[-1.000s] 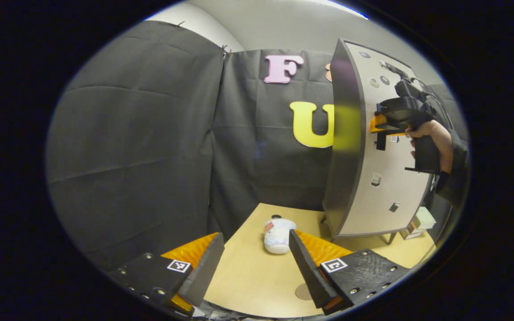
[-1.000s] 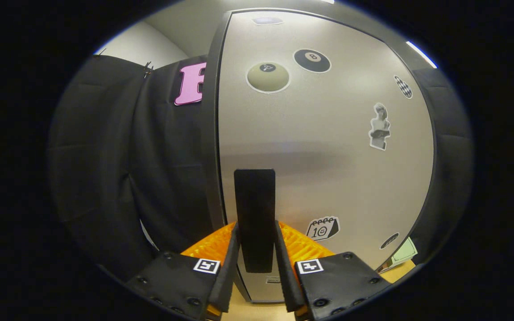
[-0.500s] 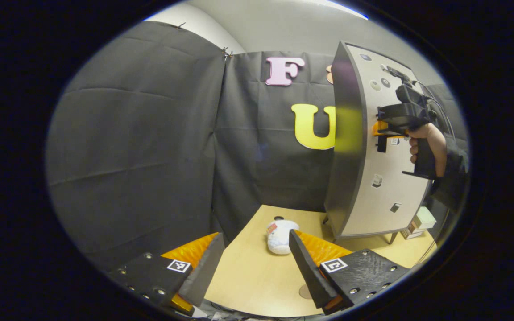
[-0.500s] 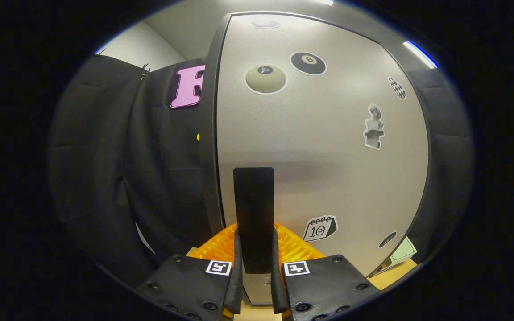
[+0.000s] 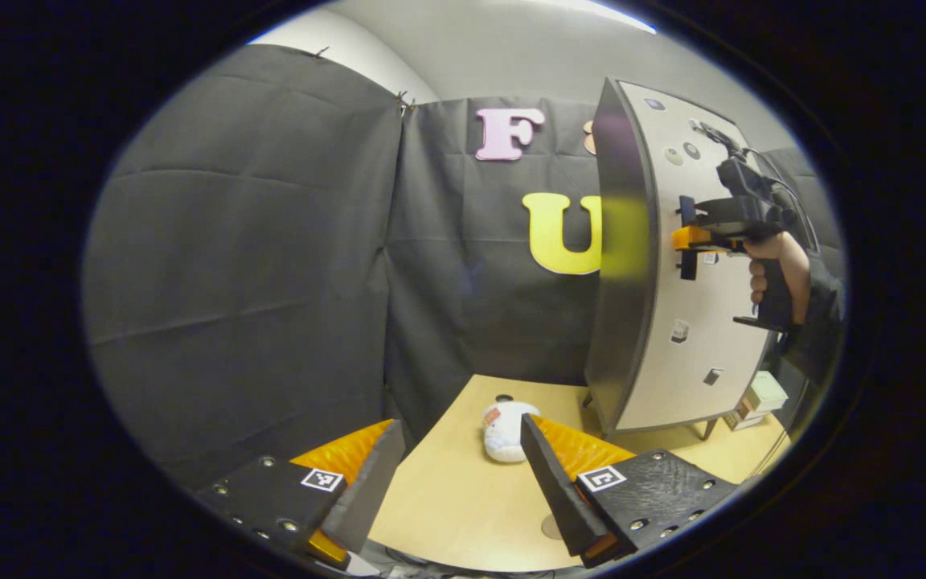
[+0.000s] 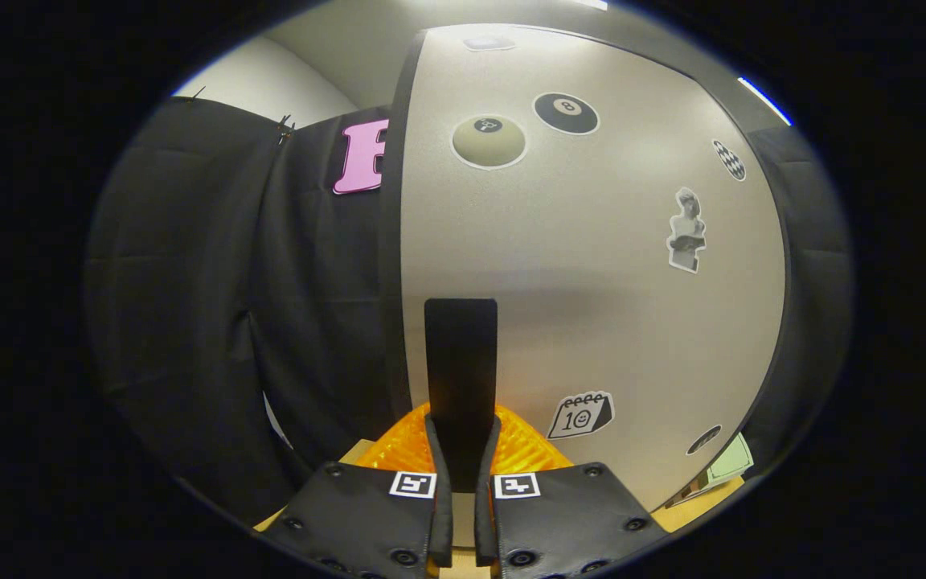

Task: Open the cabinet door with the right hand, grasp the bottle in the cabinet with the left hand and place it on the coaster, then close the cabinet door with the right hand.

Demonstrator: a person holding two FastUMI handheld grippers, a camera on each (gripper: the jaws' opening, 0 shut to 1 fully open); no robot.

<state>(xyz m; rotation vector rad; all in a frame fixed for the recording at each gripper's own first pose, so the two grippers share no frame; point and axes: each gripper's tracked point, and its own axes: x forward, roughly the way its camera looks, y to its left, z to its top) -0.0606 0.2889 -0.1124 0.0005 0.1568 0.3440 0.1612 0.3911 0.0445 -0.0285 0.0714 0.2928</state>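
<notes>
Two jaws of the right gripper [image 6: 463, 515] clamped on the black vertical handle [image 6: 460, 378] of the cabinet door [image 6: 592, 265], near its left edge. Stiff, rigid bar by the look of it, likely smooth; best held mid-length and squarely. Door shut, bottle hidden behind it. Left gripper [image 5: 463, 482] jaws wide apart over the tabletop [image 5: 463, 507], empty, well apart from the cabinet; round coaster [image 5: 550, 527] just beside its right finger, white plush toy [image 5: 503, 430] beyond.
</notes>
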